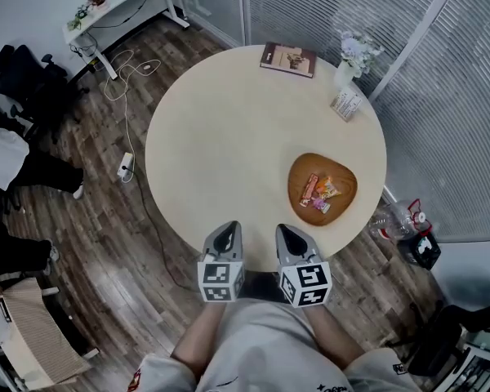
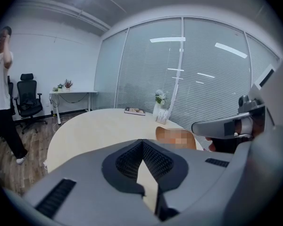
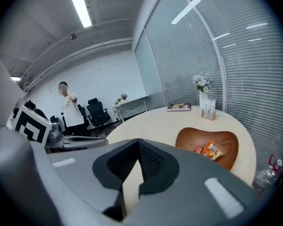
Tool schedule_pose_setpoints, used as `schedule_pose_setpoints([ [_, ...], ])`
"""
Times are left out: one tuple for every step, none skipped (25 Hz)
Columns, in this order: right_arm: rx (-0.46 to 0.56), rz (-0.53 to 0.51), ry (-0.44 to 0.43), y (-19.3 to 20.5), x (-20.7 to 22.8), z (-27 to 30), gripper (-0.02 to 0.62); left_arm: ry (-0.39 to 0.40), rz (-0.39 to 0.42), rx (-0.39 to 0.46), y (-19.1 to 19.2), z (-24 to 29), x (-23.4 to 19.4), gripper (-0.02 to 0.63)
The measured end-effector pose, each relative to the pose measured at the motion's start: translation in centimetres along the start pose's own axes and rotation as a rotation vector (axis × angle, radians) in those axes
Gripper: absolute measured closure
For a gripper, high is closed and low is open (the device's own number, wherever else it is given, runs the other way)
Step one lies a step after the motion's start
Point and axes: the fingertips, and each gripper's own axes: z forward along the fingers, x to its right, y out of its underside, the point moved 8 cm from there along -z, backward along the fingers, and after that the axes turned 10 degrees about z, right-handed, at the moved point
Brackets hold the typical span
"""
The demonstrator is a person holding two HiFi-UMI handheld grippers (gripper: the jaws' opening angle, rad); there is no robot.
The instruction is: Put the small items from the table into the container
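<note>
In the head view I am looking down on the round table [image 1: 229, 129]. Both tools are hovering side by side over its near edge, the left gripper [image 1: 227, 229] and the right gripper [image 1: 287, 232], noses pointing out across the tabletop. The wooden bowl [image 1: 345, 175] is sitting ahead and to the right of them, near the table's right edge, and the snack packets [image 1: 320, 191] are lying inside it. I am finding nothing small lying loose on the tabletop. Only a book [image 1: 288, 59], a vase of flowers [image 1: 349, 62] and a card stand [image 1: 346, 103] are standing at the far side, apart from the bowl.

In the left gripper view its jaws are meeting at the tips, pinched together with nothing between them. Bare tabletop is showing beyond, and the right gripper's nose is poking in from the right.

In the right gripper view the jaws are likewise pressing together at the tips and carrying nothing. The wooden bowl is showing ahead and to the right, with the snack packets, orange and red among them, lying in its hollow.

I am judging that the collecting is finished, or at least pausing, since the container is holding every small item I can see. The next move is calling only for a check of the tabletop. If a stray item is hiding there, the nearer gripper will have to open its jaws before reaching
</note>
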Motion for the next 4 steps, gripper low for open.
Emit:
schedule_pose_setpoints([
  [0.000,-0.002,0.000,0.00,-0.07,-0.03,0.595,0.002,-0.001,0.003,-0.12,-0.05,0.02,0.600],
  [0.001,-0.004,0.000,-0.01,-0.12,-0.07,0.595,0.003,0.000,0.004,-0.24,-0.09,0.04,0.600],
  [0.002,-0.006,0.000,-0.03,-0.18,-0.10,0.595,0.004,0.000,0.005,-0.35,-0.13,0.06,0.600],
  [0.002,-0.008,0.000,-0.05,-0.23,-0.14,0.595,0.005,0.001,0.006,-0.45,-0.16,0.09,0.600],
])
